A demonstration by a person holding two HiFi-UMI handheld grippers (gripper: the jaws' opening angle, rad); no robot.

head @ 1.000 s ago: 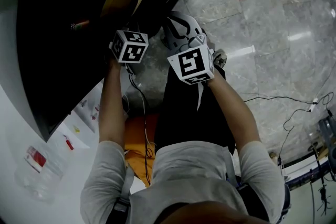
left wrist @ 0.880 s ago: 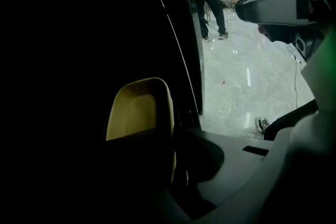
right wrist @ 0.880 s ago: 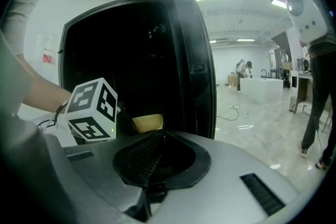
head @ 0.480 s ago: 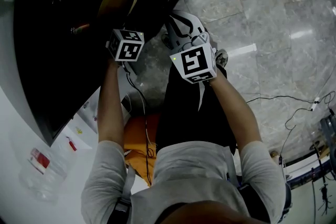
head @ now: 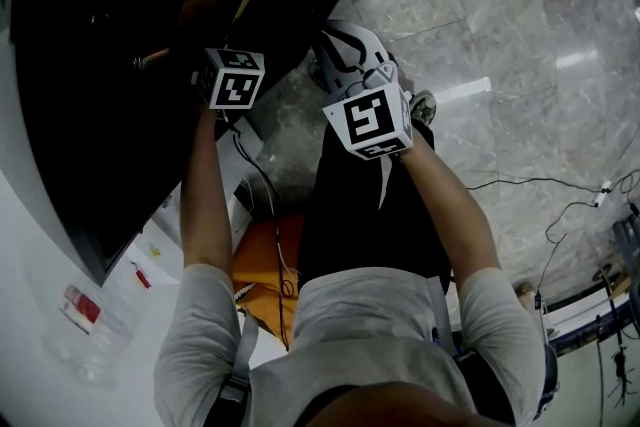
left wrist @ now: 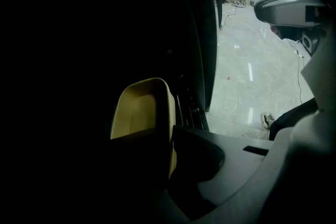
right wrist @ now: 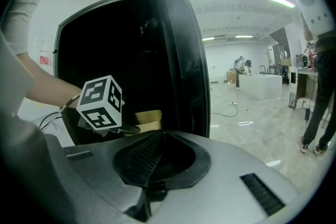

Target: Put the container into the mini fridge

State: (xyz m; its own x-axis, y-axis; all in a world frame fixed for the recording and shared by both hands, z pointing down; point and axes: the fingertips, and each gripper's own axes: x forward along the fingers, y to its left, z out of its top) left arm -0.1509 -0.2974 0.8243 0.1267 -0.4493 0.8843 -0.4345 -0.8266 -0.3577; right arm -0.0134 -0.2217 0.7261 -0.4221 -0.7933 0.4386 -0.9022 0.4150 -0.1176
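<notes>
My left gripper (left wrist: pixel 170 140) pinches one wall of the tan container (left wrist: pixel 140 108), so the tub leads into the dark mouth of the mini fridge (head: pixel 90 85). It hangs at the opening, seemingly not yet set down. My right gripper (right wrist: pixel 156 139), pressed together and empty, waits by the open door (right wrist: pixel 181 55), clear of the path.

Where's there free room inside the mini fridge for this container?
Left of the container, the mini fridge cavity seems open, but it's too dark to confirm. Crowded on the right: the container sits close beside the door racks.
</notes>
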